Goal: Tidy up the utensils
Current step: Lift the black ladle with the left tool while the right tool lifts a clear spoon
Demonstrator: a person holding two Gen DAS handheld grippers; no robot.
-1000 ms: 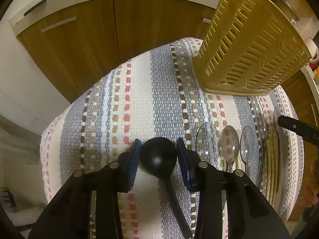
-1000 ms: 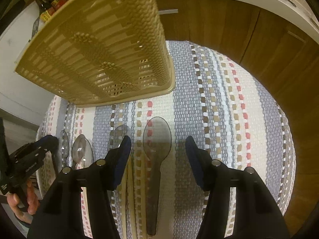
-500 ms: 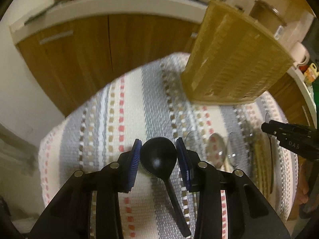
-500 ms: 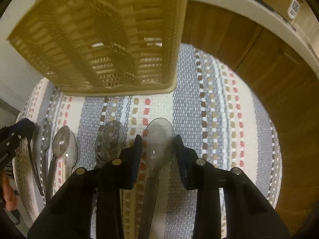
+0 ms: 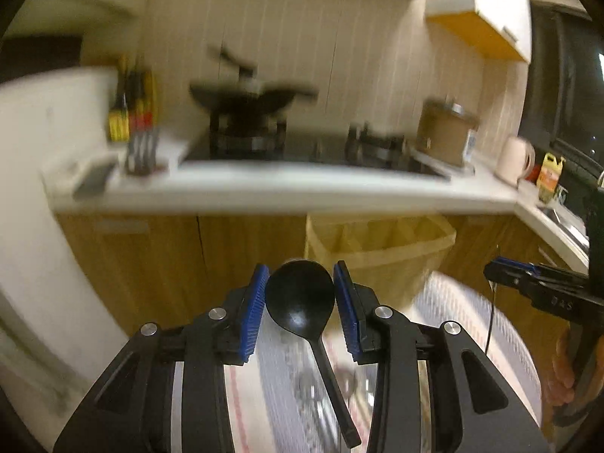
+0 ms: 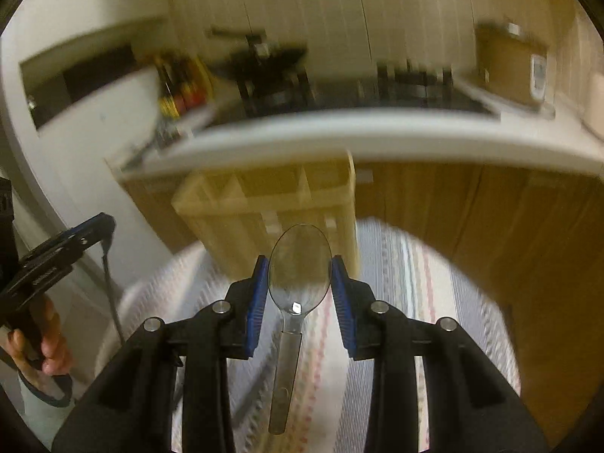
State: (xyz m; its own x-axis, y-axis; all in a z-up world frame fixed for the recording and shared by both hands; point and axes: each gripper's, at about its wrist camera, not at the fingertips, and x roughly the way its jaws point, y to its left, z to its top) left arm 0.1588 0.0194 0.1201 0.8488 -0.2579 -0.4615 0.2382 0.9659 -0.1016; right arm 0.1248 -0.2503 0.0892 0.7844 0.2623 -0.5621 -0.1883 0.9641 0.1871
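My left gripper [image 5: 300, 294] is shut on a black plastic spoon [image 5: 302, 302], bowl between the blue pads, handle hanging down toward the camera. My right gripper [image 6: 300, 283] is shut on a clear plastic spoon [image 6: 298, 275], held the same way. Both are lifted above the striped cloth [image 5: 472, 324], which also shows in the right wrist view [image 6: 407, 279]. The tan slotted utensil basket [image 5: 381, 253] stands ahead on the cloth; its dividers show in the right wrist view [image 6: 271, 204]. Several spoons left on the cloth [image 5: 324, 389] are blurred.
Wooden cabinet doors [image 5: 151, 260] and a white countertop [image 5: 287, 188] with a stove and wok [image 5: 249, 105] lie behind the basket. The other hand-held gripper shows at the right edge [image 5: 540, 290] and at the left edge of the right wrist view [image 6: 56, 253].
Both grippers have lifted and tilted up with their spoons, so the views now face the counter instead of the cloth. The right gripper closed on the clear spoon a second ago.
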